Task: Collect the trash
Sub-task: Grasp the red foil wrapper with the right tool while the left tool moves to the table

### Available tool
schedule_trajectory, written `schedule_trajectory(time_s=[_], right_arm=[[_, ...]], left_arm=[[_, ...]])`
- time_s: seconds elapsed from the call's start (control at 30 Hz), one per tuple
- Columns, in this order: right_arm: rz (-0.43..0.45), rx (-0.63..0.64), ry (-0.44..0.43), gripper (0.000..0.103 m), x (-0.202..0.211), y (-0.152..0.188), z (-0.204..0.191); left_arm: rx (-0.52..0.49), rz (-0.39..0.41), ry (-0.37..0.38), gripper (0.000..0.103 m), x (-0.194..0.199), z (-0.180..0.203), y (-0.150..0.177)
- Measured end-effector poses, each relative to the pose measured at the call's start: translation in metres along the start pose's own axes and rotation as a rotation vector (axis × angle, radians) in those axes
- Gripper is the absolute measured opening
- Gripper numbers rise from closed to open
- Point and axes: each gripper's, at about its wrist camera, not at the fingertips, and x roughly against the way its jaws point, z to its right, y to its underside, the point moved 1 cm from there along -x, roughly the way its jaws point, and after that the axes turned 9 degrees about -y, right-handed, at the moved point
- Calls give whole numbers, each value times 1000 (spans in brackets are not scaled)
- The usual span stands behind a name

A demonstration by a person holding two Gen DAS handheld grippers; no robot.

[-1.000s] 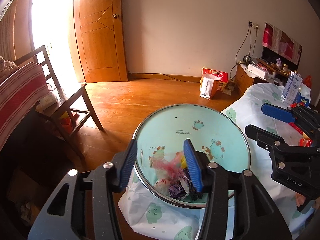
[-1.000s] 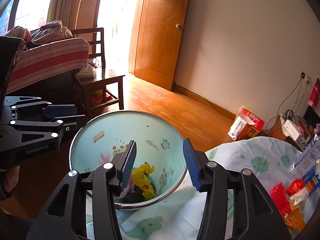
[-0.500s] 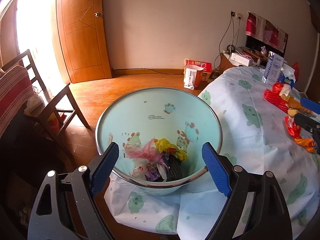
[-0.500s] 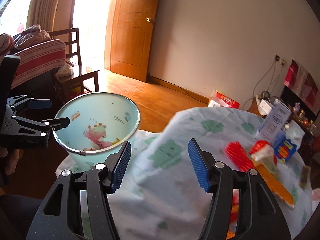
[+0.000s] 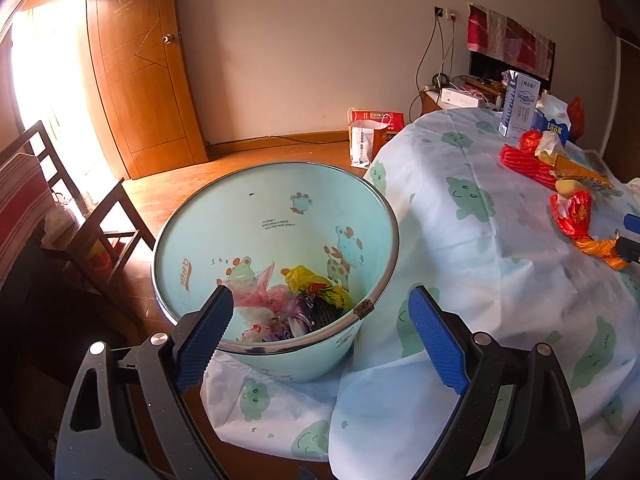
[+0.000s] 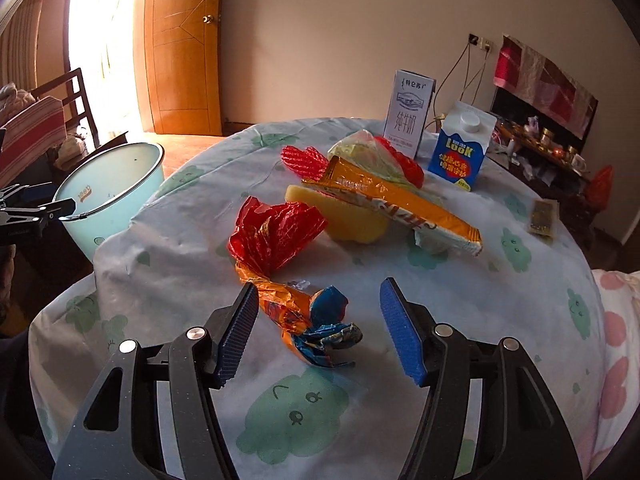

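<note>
A pale blue bin [image 5: 276, 168] with cartoon animals stands against the table's edge and holds several crumpled wrappers [image 5: 296, 304]. My left gripper [image 5: 320, 328] hovers over its near rim. Its jaws are opening and nothing is between them. My right gripper [image 6: 320, 316] hangs open over the tablecloth [image 6: 480, 320]. A crumpled orange-and-blue wrapper [image 6: 316, 320] lies between its fingers, untouched by the pads. Beyond it lie a red foil wrapper [image 6: 276, 232], a long orange packet [image 6: 400, 200] and a yellow lump [image 6: 352, 216]. The bin [image 6: 116, 200] shows at far left.
A white milk carton [image 6: 408, 114] and a blue carton [image 6: 460, 148] stand at the table's back, and a small dark packet [image 6: 542, 216] lies to the right. A wooden chair [image 5: 100, 220] stands left of the bin. A paper bag [image 5: 364, 140] sits on the floor by the wall.
The left jaws spread much wider over the bin. The right gripper swung away from the bin, across the table, to the wrappers, and opened a little more.
</note>
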Motion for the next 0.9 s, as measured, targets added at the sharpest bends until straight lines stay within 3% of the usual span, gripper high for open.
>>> schedule_trajectory(time_s=[0.17, 0.23, 0.27, 0.33, 0.4, 0.47, 0.77, 0.9], right_arm=[[-67, 15, -17, 63, -13, -3, -1], [-127, 13, -31, 56, -20, 1, -1], [-138, 14, -45, 46, -21, 2, -2], [-140, 26, -63, 38, -20, 4, -6], [-125, 32, -74, 28, -17, 8, -9], [-107, 34, -76, 25, -13, 12, -13], [12, 42, -112, 25, 32, 11, -23], [87, 32, -64, 25, 57, 6, -16]], left_arm=[[9, -29, 5, 92, -7, -4, 1], [6, -38, 13, 92, -8, -3, 2], [6, -42, 15, 93, -9, -3, 2], [11, -49, 24, 94, -10, -3, 2], [13, -53, 25, 94, -10, -2, 2], [9, -51, 34, 94, -9, 0, 1], [-15, -23, 34, 94, 1, 24, -14], [-24, 3, 53, 94, 9, 42, -25]])
